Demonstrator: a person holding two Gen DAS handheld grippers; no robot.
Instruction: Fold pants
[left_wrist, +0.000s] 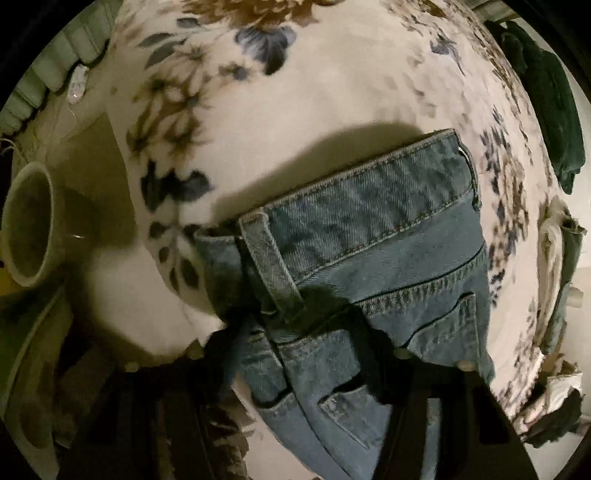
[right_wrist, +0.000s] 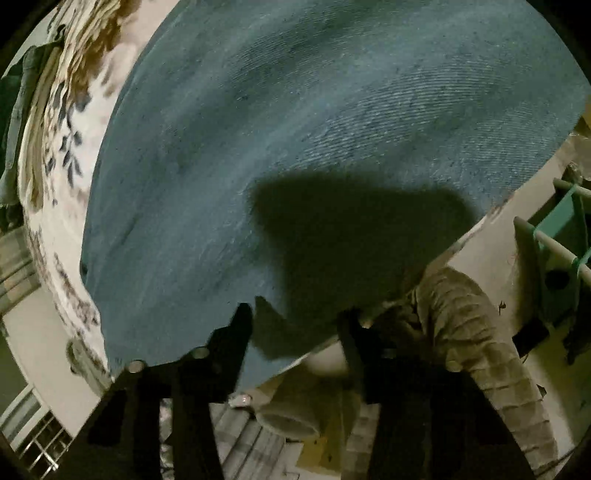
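Since the jeans (left_wrist: 369, 236) are thick, heavy denim, grip the waistband (left_wrist: 373, 192); left gripper (left_wrist: 306, 325) pinches it, right gripper (right_wrist: 295, 325) jaws narrow, grip unclear

Dim room — floral bedspread (left_wrist: 332, 85), pale floor (right_wrist: 491, 240), green rack (right_wrist: 561, 229) beside.

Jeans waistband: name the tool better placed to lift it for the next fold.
Left. The left tool straddles the jeans' waistband beside the belt loop; the right tool sits at a plain denim edge.
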